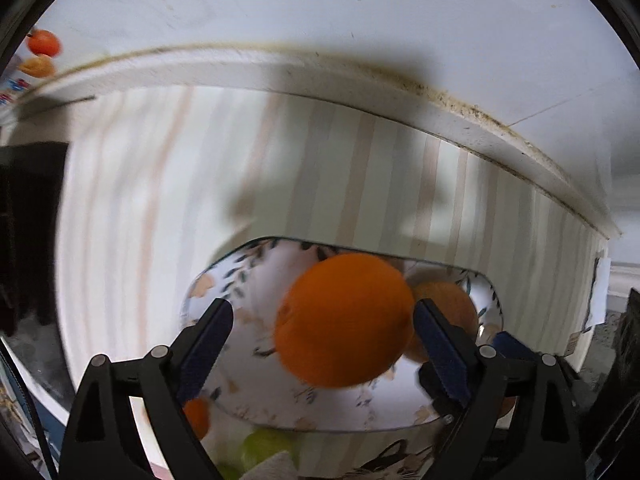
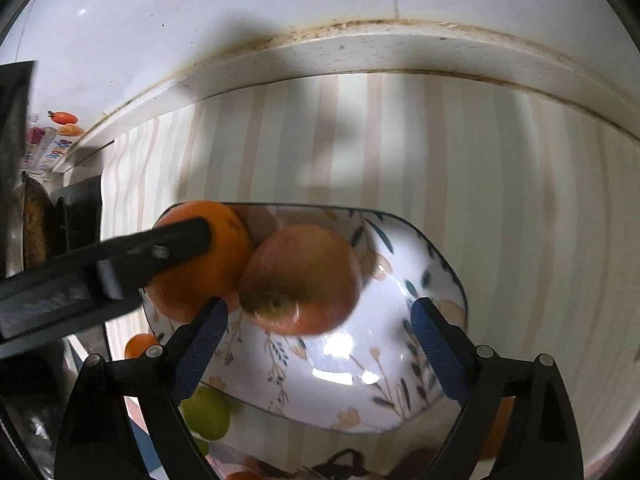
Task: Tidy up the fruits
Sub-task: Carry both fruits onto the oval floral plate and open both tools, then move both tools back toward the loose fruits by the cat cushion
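A white bowl with a leaf pattern (image 1: pixel 240 276) (image 2: pixel 400 360) stands on a striped cloth. In the left wrist view an orange (image 1: pixel 344 320) sits blurred between the open jaws of my left gripper (image 1: pixel 322 326), touching only the right pad, above the bowl. A red apple (image 2: pixel 300 280) lies in the bowl beside the orange (image 2: pixel 224 240); it shows as an orange-brown shape in the left wrist view (image 1: pixel 448 304). My right gripper (image 2: pixel 318 324) is open and empty, just in front of the apple. The left gripper's finger (image 2: pixel 160 248) crosses the orange.
A green fruit (image 2: pixel 206 412) (image 1: pixel 264 444) and a small orange fruit (image 2: pixel 138 344) (image 1: pixel 198 416) lie on the cloth before the bowl. A stained white ledge (image 2: pixel 360 48) and wall run behind. Dark stove parts (image 2: pixel 60 216) stand at the left.
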